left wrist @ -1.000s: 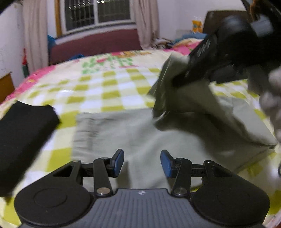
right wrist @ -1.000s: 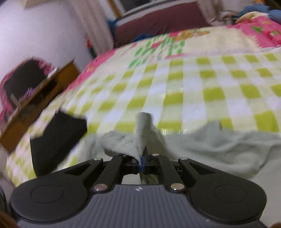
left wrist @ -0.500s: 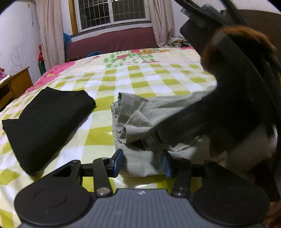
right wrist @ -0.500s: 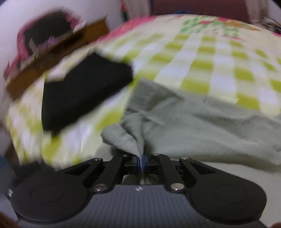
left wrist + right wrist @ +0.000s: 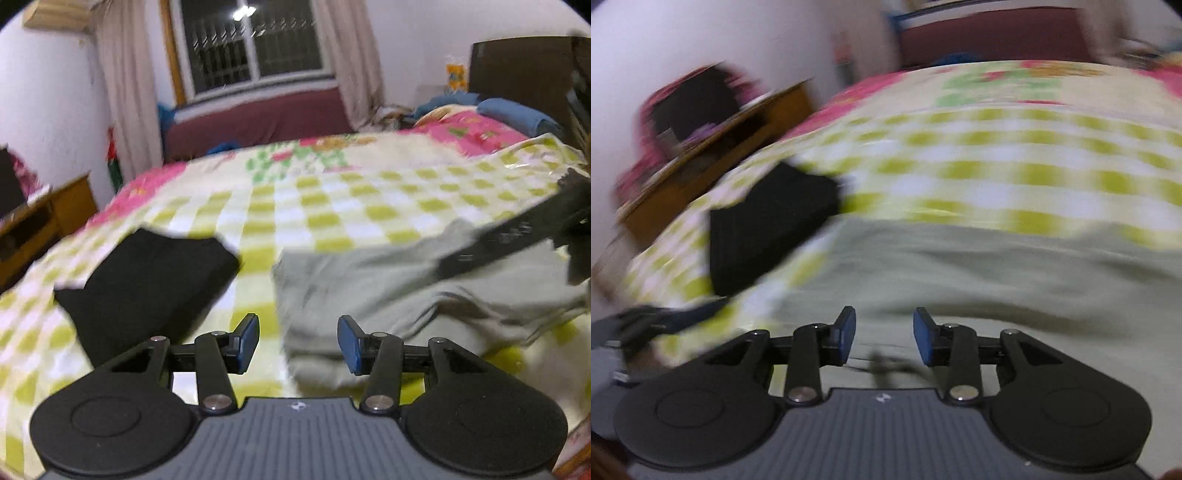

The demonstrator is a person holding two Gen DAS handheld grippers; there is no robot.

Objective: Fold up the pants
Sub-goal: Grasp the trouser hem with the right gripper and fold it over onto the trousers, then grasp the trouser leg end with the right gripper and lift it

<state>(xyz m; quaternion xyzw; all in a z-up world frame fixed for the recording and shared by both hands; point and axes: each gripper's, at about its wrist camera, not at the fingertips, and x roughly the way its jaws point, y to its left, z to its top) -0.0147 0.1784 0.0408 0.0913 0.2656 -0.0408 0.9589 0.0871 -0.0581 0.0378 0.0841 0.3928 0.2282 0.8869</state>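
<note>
The grey-green pants [image 5: 388, 291] lie folded over on the checked bedspread [image 5: 325, 206], right of centre in the left wrist view. They fill the lower right of the blurred right wrist view [image 5: 979, 273]. My left gripper [image 5: 297, 341] is open and empty, just above the pants' near left edge. My right gripper [image 5: 884, 334] is open and empty, low over the pants. It also shows in the left wrist view [image 5: 517, 240] as a dark bar over the pants' right part.
A folded black garment [image 5: 147, 280] lies on the bed left of the pants, also in the right wrist view [image 5: 768, 221]. A wooden cabinet [image 5: 40, 221] stands at the bed's left side. Pillows and a dark headboard [image 5: 524, 70] are far right.
My right gripper carried a pants edge leftward over the pants, then opened and let it go. The left gripper stayed open and pulled back and up.
</note>
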